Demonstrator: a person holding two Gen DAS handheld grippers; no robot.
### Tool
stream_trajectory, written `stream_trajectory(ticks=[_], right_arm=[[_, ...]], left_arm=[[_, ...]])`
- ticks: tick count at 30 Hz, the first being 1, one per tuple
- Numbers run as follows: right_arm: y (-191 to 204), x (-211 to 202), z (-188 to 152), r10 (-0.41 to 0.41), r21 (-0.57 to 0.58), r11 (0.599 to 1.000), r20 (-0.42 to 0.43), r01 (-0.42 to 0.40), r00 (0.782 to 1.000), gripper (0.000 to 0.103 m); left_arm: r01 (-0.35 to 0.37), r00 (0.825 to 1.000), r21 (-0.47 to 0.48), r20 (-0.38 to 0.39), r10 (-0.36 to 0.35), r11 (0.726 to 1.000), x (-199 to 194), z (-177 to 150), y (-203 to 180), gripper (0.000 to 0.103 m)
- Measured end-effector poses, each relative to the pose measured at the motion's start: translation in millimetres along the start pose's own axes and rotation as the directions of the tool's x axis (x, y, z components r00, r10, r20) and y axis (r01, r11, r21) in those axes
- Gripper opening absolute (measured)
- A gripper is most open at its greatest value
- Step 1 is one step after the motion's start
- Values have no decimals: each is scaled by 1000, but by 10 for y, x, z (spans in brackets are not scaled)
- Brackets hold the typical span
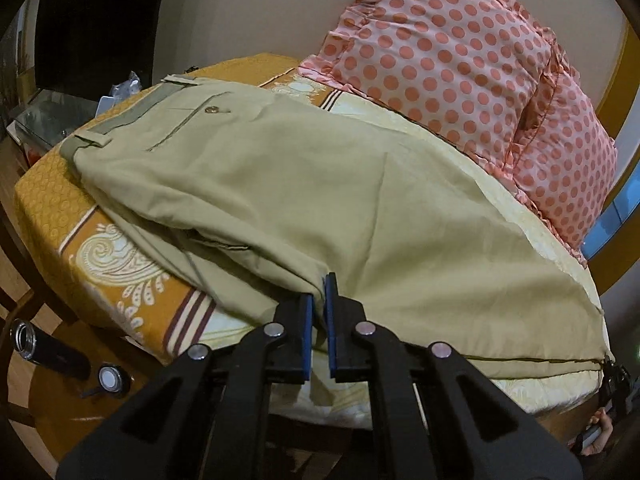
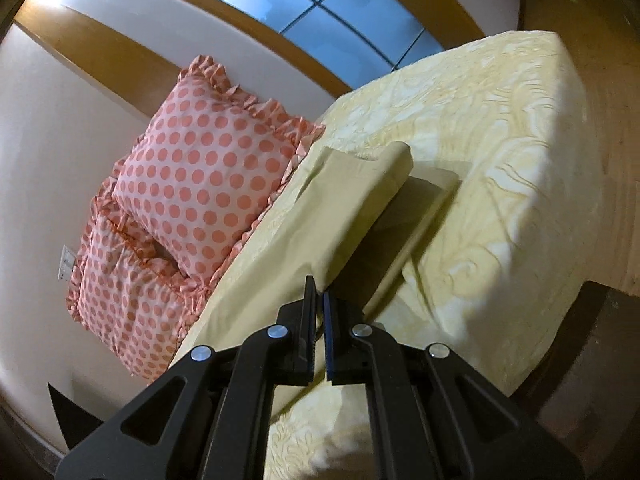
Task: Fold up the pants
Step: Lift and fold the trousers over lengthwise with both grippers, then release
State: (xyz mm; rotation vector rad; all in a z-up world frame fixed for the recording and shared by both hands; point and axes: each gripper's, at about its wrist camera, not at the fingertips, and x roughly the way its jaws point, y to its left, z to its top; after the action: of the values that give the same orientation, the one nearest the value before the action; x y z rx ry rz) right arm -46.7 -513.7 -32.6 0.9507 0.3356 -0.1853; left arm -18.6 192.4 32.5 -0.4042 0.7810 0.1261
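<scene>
Dim warm light, soft shadows — fisheye-warped edges

- The pants (image 1: 304,184) are spread on the bed (image 1: 56,200), with the waistband (image 1: 132,114) at the far left end.
- Two pillows (image 1: 460,64) are propped against the wall (image 1: 256,4), behind and to the right of the pants.
- The left gripper (image 1: 319,292) is placed at the near edge of the pants, with cloth pinched between its fingers.
- In the right wrist view, the right gripper (image 2: 319,294) is closed on the pant-leg fabric (image 2: 352,200), which is raised above the bed (image 2: 520,208).
- The pillows (image 2: 192,184) are seen left of that leg.
</scene>
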Motion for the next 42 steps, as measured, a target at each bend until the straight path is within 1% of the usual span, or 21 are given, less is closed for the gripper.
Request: stream_trajectory(ticks=[2,3,4,5,6,7,8,10,11,12,13,15,18,20,22,24,28,30,35,39,42], right_arm=[[91,-32,-79,-86,-65,994,33,88,996,4],[128,-46,-103,-113,-81,990,45,117,993,10],[166,-84,-136,-157,-96,982,62,162,986,27],[202,-124,-154,-173,-113,977,82,181,982,37],[240,-166,-170,-185,-137,971,107,199,977,62],[296,-203,-183,-214,-168,957,143,237,966,76],[338,-214,-193,-236,-197,943,170,268,957,77],[358,-136,-207,-254,-226,932,153,284,955,77],[370,-107,-231,-254,-240,927,161,288,954,78],[385,-89,-253,-256,-251,924,158,290,954,78],[398,-71,-279,-229,-259,930,144,260,963,78],[429,-40,-338,-158,-254,950,104,180,982,77],[505,50,-423,-108,-266,956,68,122,992,77],[501,96,-429,-76,-244,966,49,86,996,68],[481,108,-408,-81,-234,968,69,95,994,50],[436,106,-383,-105,-209,970,92,122,990,43],[417,95,-364,-107,-187,975,95,123,990,40],[438,92,-389,-134,-223,962,113,156,985,41],[555,148,-528,-185,-362,901,177,239,967,44],[598,144,-620,-178,-445,860,196,249,964,44],[646,156,-746,-186,-524,800,248,293,951,43]], left_arm=[[-14,1000,28,-4,14,1000,-2,-5,-29,8],[-23,1000,39,-3,23,999,-3,-14,-38,10],[-27,1000,45,1,27,999,-4,-19,-53,12],[-30,1000,47,10,30,998,-31,-29,-59,12],[-30,999,47,20,29,998,-61,-48,-62,14],[-27,999,46,26,26,999,-82,-52,-59,17],[-23,999,41,32,21,999,-106,-71,-47,19],[-20,999,25,50,19,999,-170,-119,-13,35],[-37,997,13,71,36,999,-223,-145,9,41],[-65,994,6,87,65,998,-262,-157,25,52],[-104,987,-8,126,104,995,-343,-181,63,55],[-129,971,-52,196,136,990,-516,-205,127,55],[-84,955,-83,278,104,993,-699,-177,135,59],[-58,950,-26,305,63,998,-717,-128,4,68],[-41,954,50,299,24,998,-620,-88,-172,71],[-36,960,85,278,11,996,-492,-61,-274,73],[-39,983,102,182,19,994,-123,-64,-287,74],[-44,985,113,169,25,993,-32,-113,-257,74],[-114,974,209,214,69,971,34,-262,-353,76],[-119,972,219,225,68,968,29,-291,-350,79],[-102,973,210,226,54,972,26,-292,-327,81]])
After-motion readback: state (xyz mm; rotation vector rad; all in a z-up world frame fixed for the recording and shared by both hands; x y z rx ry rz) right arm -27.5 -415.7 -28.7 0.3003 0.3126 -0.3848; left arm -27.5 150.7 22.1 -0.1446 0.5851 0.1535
